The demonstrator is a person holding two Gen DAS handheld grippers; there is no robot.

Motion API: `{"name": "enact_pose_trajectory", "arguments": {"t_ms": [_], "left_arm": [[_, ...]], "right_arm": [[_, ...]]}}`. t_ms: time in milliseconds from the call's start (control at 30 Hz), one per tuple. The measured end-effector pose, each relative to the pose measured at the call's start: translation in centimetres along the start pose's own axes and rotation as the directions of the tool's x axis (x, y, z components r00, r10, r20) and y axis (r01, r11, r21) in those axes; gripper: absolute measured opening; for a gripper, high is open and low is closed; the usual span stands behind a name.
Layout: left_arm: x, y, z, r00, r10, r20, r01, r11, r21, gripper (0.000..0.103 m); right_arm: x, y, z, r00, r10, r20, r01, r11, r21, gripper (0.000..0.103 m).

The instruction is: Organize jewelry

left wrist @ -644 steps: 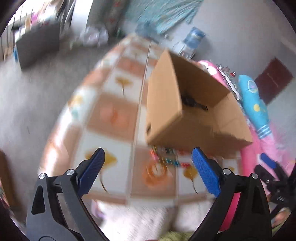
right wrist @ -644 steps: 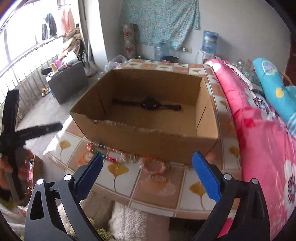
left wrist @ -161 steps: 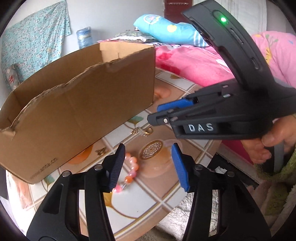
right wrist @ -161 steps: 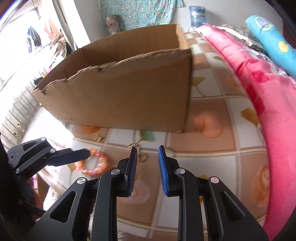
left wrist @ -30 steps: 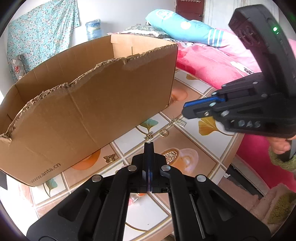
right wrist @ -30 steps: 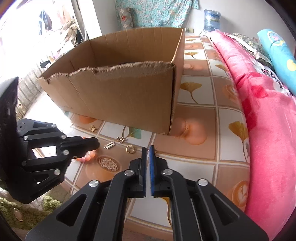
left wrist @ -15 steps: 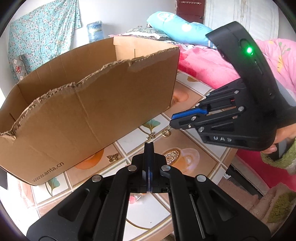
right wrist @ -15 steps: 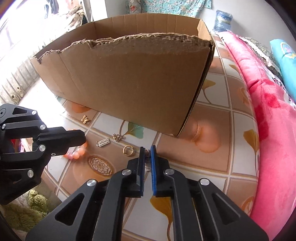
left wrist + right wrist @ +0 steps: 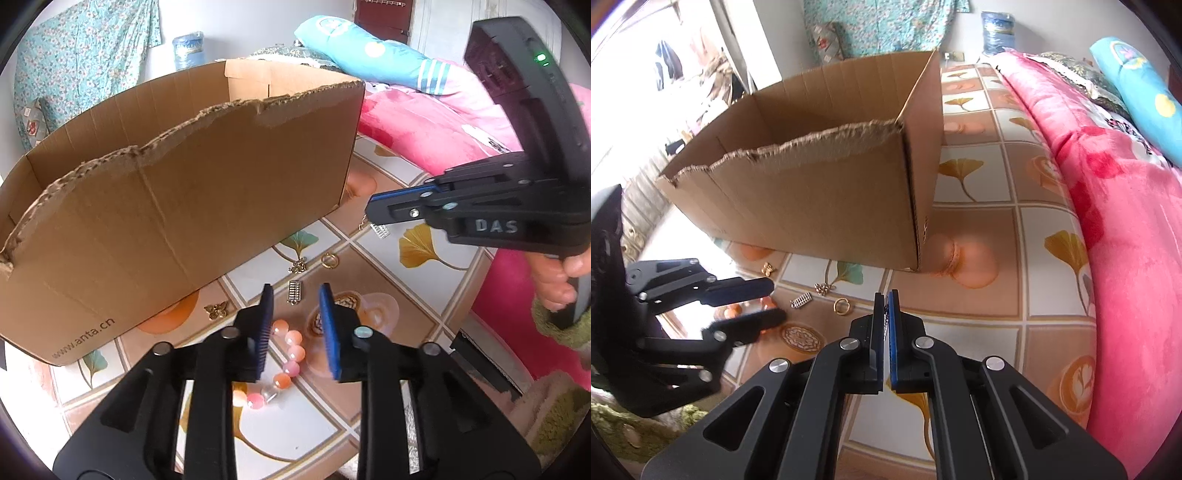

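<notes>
- Box (image 9: pixel 177 206) is the landmark: every loose piece lies on the tiled table (image 9: pixel 424 280) along its near wall.
- Left gripper (image 9: pixel 294 325) has just been opening; its jaws stand apart, gripping nothing, over the bead bracelet (image 9: pixel 286 363).
- Bracelet's string runs lengthwise between the blue pads, near-left of the box's corner, so the left hand is nearer.
- Right gripper (image 9: pixel 885 325), by that corner, is clamped on a small silvery charm (image 9: pixel 885 317).
- Ring (image 9: pixel 841 306) sits between the two.

obstacle: cardboard box (image 9: pixel 192 192) wall behind trinkets | free: tiled table (image 9: pixel 1052 325) beside pink blanket (image 9: pixel 1137 258)
</notes>
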State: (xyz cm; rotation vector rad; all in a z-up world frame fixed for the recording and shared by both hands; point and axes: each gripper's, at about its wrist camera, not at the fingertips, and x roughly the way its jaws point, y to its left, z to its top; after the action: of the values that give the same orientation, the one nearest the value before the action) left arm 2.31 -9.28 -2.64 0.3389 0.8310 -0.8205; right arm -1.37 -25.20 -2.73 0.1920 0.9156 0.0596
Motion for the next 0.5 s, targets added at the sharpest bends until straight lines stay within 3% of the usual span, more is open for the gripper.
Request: {"name": "enact_pose_trajectory", "arguments": {"t_ms": [267, 400, 500], "left_arm": [[1.9, -0.3, 0.6, 0.998, 0.028, -0.061, -0.026, 0.999, 0.025, 0.024], [2.2, -0.6, 1.2, 0.994, 0.058, -0.092, -0.052, 0.997, 0.064, 0.005], [2.5, -0.8, 1.6, 0.991, 0.074, -0.111, -0.064, 0.994, 0.087, 0.005]], "right_arm": [[-0.2, -0.2, 0.0, 0.999, 0.029, 0.03, -0.03, 0.999, 0.025, 0.002], [-0.3, -0.4, -0.1, 0.998, 0.046, 0.044, -0.048, 0.998, 0.039, 0.002], [-0.3, -0.7, -0.1, 0.997, 0.058, 0.053, -0.06, 0.997, 0.044, 0.002]]}}
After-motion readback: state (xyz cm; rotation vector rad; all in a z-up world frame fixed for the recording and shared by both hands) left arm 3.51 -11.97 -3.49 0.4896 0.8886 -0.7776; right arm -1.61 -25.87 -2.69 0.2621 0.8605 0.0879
